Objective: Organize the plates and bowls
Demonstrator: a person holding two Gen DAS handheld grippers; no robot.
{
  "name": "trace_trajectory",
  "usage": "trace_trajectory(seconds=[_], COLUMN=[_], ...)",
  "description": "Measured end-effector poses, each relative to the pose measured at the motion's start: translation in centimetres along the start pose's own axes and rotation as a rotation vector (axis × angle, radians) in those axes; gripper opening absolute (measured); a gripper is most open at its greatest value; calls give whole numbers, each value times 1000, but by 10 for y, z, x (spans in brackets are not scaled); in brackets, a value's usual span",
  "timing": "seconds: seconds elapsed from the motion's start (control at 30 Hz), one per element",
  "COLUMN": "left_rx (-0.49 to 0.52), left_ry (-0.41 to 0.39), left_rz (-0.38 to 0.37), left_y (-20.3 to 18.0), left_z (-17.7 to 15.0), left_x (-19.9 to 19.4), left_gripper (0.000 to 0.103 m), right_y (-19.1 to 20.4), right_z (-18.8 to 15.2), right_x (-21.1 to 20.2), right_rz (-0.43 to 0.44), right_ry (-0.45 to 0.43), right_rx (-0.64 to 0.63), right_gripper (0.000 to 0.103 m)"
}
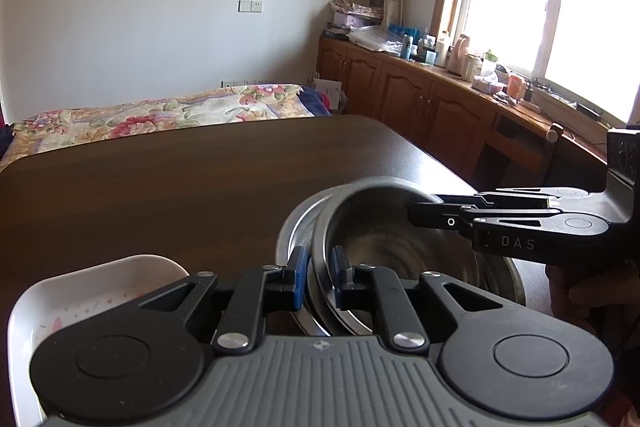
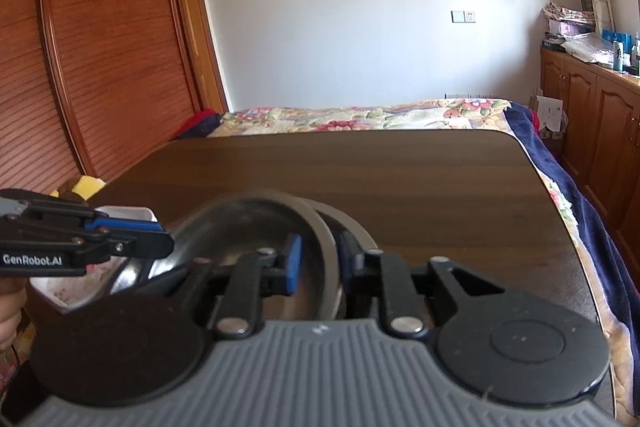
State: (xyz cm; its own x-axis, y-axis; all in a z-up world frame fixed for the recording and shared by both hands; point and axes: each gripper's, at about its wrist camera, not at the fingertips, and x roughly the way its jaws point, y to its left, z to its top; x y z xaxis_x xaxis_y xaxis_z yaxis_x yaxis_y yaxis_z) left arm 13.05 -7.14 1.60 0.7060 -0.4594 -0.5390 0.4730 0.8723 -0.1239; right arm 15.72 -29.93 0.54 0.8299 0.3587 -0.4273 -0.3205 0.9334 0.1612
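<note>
Tabletop (image 1: 180,187) of dark wood fills both views, with a floral bedspread (image 1: 160,111) beyond its far edge and wooden cabinets (image 1: 420,99) under a bright window. Near the front edge stand two nested steel bowls: the outer bowl (image 1: 298,227) sits flat on the wood, and the inner bowl (image 1: 384,239) lies tilted inside it, its rim raised toward the far side. Just left of them rests a white square dish (image 1: 80,295) with a faint pink pattern, close to the steel bowls but apart from them.

Both tools grip the inner bowl's rim. The left gripper (image 1: 320,277) has its blue pads narrowly parted with the near-left rim wedged between them, one pad outside and one inside. The right gripper (image 2: 318,261) straddles the right rim the same way, jaws drawn close on the steel wall. In the right wrist view the left gripper's side shows at the left edge, with part of a hand (image 2: 10,311) below it.
</note>
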Motion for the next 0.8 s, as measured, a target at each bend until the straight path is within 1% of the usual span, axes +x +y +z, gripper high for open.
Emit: trace_trajectory(seconds=[0.03, 0.13, 0.17, 0.2, 0.23, 0.27, 0.3, 0.33, 0.4, 0.43, 0.47, 0.57, 0.67, 0.8], left_rx=[-3, -2, -2, -4, -7, -10, -13, -17, -34, -39, -37, -32, -14, -10], left_ry=[-6, -22, -30, -39, -50, -61, -72, -83, -111, -124, -136, -157, -171, -168], left_rz=[0, 13, 19, 25, 30, 35, 42, 52, 79, 89, 93, 121, 135, 116], left_y=[0, 0, -1, -1, -2, -2, -2, -2, -1, -1, -2, -1, -3, -1], left_z=[0, 0, -1, -2, -3, -5, -6, -8, -11, -13, -15, -18, -22, -27], left_x=[-2, -8, -10, -12, -14, -16, -17, -19, -20, -21, -22, -24, -25, -24], left_gripper=[18, 23, 29, 40, 45, 54, 60, 64, 77, 79, 80, 92, 93, 92], right_y=[0, 1, 1, 1, 1, 2, 3, 4, 5, 5, 5, 6, 3, -2], right_z=[1, 3, 4, 4, 3, 3, 2, 0, -3, -6, -9, -16, -21, -26], right_x=[-2, -7, -8, -10, -12, -15, -18, -22, -27, -28, -30, -32, -32, -28], right_rz=[2, -15, -15, -16, -24, -34, -42, -48, -55, -66, -73, -105, -132, -144], right_ry=[-13, -35, -41, -46, -56, -71, -86, -104, -133, -144, -152, -174, -180, -173], right_rx=[2, 7, 9, 11, 13, 13, 10, 6, 0, 0, 0, -13, -2, 14], right_gripper=[33, 37, 37, 38, 38, 43, 45, 48, 55, 64, 71, 77, 86, 88])
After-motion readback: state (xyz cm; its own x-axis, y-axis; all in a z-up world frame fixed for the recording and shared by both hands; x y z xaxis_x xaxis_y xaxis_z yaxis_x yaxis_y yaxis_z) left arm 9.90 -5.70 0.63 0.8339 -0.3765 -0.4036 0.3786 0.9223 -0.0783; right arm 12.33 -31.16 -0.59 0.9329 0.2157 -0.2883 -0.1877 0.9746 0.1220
